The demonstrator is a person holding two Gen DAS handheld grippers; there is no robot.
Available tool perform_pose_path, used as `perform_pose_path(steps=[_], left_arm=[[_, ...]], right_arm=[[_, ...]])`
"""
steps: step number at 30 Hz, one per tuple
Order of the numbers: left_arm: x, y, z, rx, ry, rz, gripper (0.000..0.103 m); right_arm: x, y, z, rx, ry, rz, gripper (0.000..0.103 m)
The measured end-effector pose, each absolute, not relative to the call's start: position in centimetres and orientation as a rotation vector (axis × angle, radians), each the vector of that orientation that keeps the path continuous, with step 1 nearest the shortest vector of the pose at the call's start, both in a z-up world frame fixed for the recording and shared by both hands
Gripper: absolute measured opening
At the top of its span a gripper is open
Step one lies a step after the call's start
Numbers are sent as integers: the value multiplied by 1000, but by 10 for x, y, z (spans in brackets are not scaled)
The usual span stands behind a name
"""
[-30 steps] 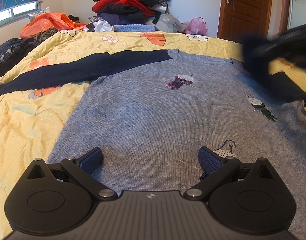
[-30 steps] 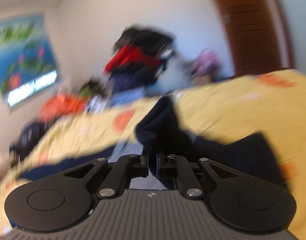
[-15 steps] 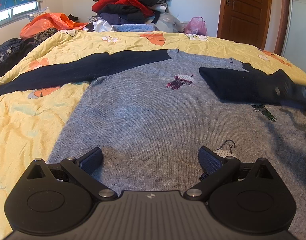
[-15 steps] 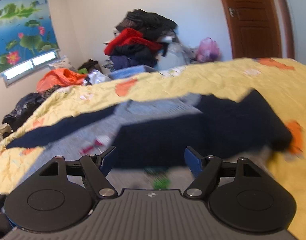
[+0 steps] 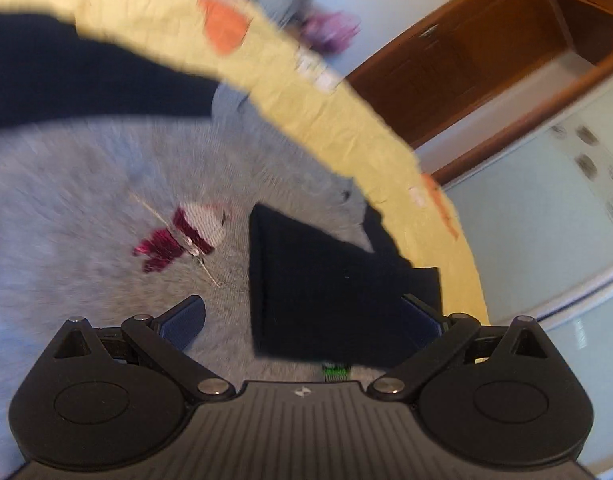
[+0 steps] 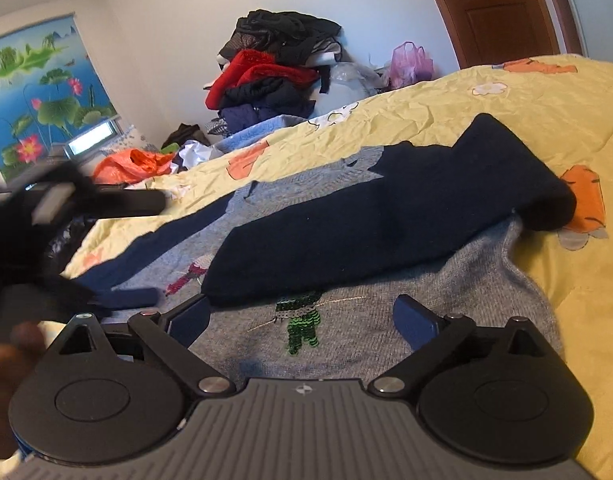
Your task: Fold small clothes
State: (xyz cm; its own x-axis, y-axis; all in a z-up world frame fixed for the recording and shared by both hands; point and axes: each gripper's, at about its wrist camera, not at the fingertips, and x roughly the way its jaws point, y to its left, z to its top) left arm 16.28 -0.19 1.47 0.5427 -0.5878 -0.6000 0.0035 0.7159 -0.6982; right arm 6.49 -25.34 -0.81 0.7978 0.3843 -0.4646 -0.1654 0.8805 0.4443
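Right gripper jaws have just been opening, nothing between them; navy sleeve lies across the grey sweater on the bed. Left gripper gapes too; I'd smooth that sleeve flat first.

Home bedroom: quilted bed, heaped clothes.

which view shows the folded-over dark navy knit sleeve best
The right wrist view: the dark navy knit sleeve lies sharp and whole across the grey knit sweater. The left wrist view is blurred and shows only its cuff end.
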Motion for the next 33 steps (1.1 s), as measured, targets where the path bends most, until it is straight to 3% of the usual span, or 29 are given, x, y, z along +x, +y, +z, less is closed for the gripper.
perform_pose_path(steps=[4, 5, 6, 7, 8, 12, 19, 27, 31, 33], left_arm=[[180, -21, 6, -708, 948, -417, 100], [184, -26, 6, -693, 957, -425, 82], [188, -30, 7, -672, 981, -425, 52], [192, -36, 6, -627, 1013, -401, 37], [195, -42, 5, -563, 1031, -368, 15], [196, -56, 22, -391, 993, -350, 8], [177, -42, 72, -189, 729, -285, 8], [181, 17, 10, -281, 862, -158, 7], [172, 21, 6, -287, 788, -169, 10], [166, 20, 0, -258, 728, -180, 10]], right_arm=[[64, -255, -8, 419, 573, 315, 99], [64, -255, -8, 421, 573, 316, 99], [64, -255, -8, 423, 573, 318, 99], [64, -256, -8, 425, 573, 319, 100], [64, -256, -8, 428, 573, 321, 100], [64, -257, -9, 437, 571, 326, 100], [63, -257, -9, 442, 570, 330, 101], [62, -256, -8, 436, 572, 333, 102], [62, -251, -1, 381, 580, 315, 101], [64, -248, 18, 330, 496, 284, 95]])
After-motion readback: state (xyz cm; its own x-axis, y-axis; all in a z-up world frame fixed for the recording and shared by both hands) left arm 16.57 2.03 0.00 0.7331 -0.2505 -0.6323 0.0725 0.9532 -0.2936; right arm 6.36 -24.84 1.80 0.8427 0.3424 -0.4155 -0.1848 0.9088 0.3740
